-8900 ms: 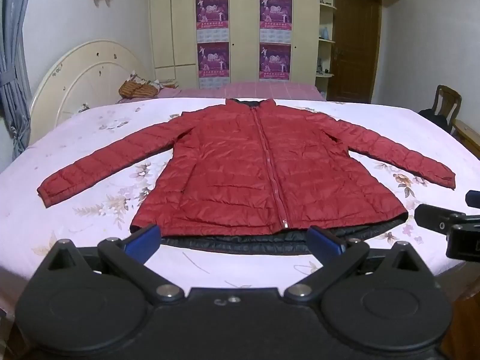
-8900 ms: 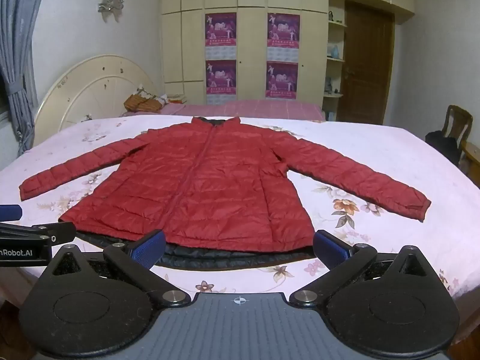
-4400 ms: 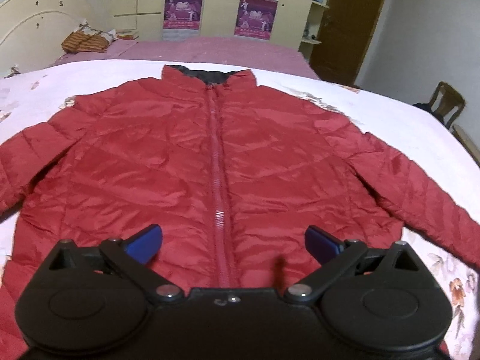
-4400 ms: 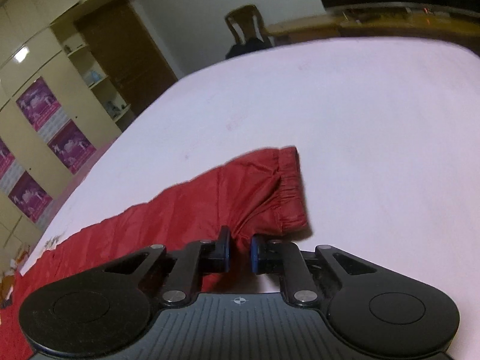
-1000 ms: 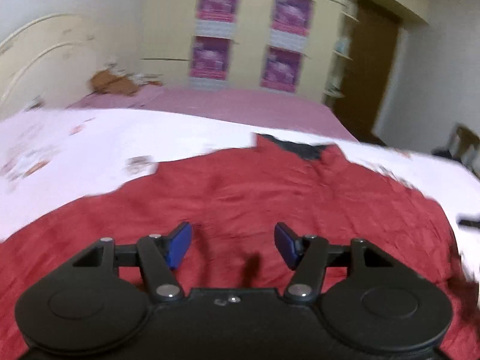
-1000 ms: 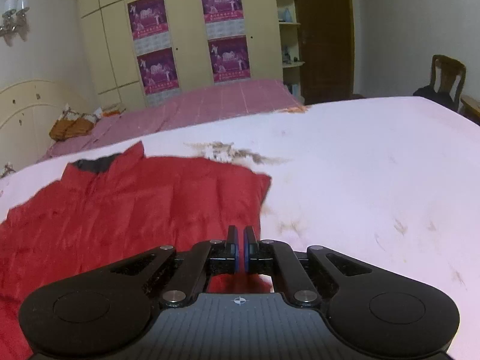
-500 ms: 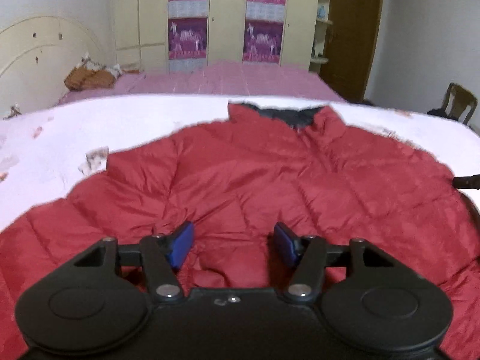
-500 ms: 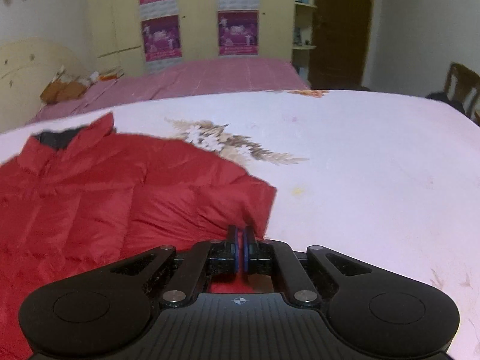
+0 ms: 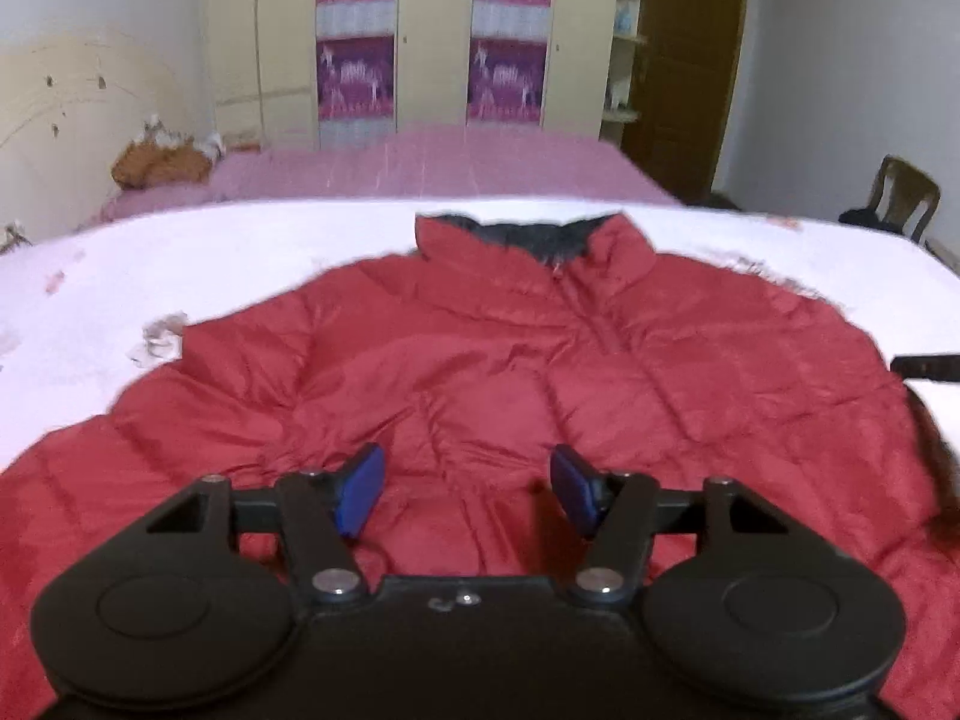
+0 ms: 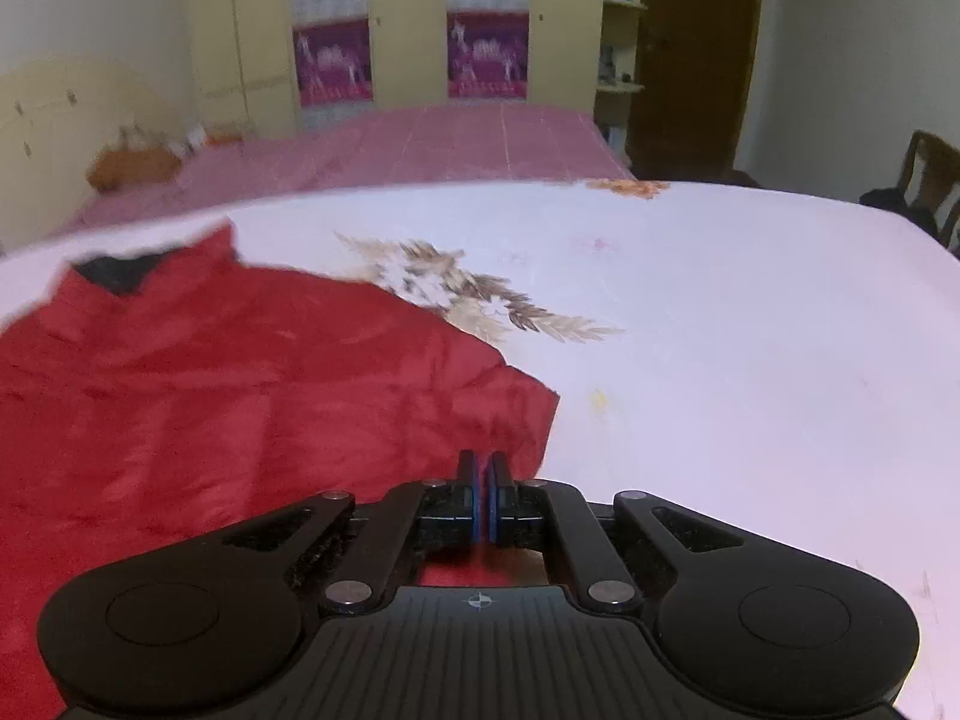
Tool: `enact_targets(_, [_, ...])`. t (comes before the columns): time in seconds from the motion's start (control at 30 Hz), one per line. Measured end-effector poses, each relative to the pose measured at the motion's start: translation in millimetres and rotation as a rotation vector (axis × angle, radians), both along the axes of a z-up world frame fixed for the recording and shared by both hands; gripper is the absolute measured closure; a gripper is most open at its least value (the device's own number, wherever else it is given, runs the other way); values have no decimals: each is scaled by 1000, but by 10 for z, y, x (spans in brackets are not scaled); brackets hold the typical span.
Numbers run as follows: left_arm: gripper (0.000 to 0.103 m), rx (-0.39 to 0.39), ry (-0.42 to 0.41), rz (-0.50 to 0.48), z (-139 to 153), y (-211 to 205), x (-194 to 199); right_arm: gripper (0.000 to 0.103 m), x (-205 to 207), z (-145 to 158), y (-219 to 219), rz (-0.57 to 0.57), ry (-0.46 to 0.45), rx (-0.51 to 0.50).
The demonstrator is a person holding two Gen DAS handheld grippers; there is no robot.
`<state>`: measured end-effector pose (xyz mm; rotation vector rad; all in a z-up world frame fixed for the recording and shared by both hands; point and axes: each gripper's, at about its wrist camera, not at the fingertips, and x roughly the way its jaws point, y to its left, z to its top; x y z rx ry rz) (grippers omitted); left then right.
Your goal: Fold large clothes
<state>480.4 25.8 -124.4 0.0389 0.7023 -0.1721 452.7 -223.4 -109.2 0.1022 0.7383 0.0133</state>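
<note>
A red puffy jacket (image 9: 480,372) lies spread out flat on the bed (image 10: 720,330). It is soft and shiny, with stitched lines that make little pillows all over it. A zipper (image 9: 600,324) runs down from the neck, and the collar (image 9: 534,240) stands up and is dark gray inside. The bed sheet is pale pink with brown leaf and flower prints (image 10: 480,294).

The left gripper (image 9: 468,486) hangs low over the middle of the jacket. Its jaws are wide apart, with blue pads (image 9: 360,489), and nothing is between them.

The right gripper (image 10: 483,501) is at the right edge of the jacket, where the red cloth ends in a folded corner (image 10: 528,414). Its jaws are pressed together, and red cloth shows right under and in front of them, so they seem to be pinching the jacket edge.

Behind the bed is a pink bedspread (image 9: 420,162). Farther back are tall yellow cupboards with purple posters (image 9: 354,30), a brown door (image 10: 696,54) and a wooden chair (image 9: 900,195). An orange bundle (image 9: 159,163) sits by the cream headboard (image 9: 72,120).
</note>
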Motion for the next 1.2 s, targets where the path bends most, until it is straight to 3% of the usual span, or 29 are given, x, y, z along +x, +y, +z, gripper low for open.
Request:
enact_targets(0.1, [43,11,8,-14,-51,-23,-170,100,-381,48,35,33,-31,33])
enact_targets(0.2, [39,19,55,-1,-218,-33,-145,100,-480,-147,151,50,37,-16])
enact_targets(0.27, [42,23,65,14,-181,-50,-128,100,-501,-176,185,50,23,-33])
enact_targets(0.43, [43,-10,5,24,-14,-68,-338,100,-668,106,216,36,-26,7])
enact_targets(0.57, [39,13,61,21,-206,-98,-279,100,-708,-86,308,51,63,-18])
enact_targets(0.63, [39,16,71,24,-170,-93,-255,100,-720,-109,350,53,59,-43])
enact_targets(0.7, [34,-11,56,41,-98,-30,-287,100,-729,2,359,43,56,-24])
enact_targets(0.8, [14,-32,-1,80,16,127,-454,99,-855,201,333,9,-11,35])
enact_targets(0.83, [9,-32,-14,108,50,209,-524,95,-904,254,341,-6,-23,35])
enact_targets(0.9, [10,-65,-14,170,94,431,-696,4,-1014,342,338,-36,-55,43])
enact_targets(0.93, [12,-97,-9,206,109,568,-781,2,-1106,394,333,-36,-102,51])
enact_targets(1.07, [22,-223,19,386,76,1201,-1284,13,-1273,471,397,-20,-96,57])
enact_targets(1.2, [26,-332,29,598,-14,1822,-1884,39,-1346,412,502,-13,-55,60])
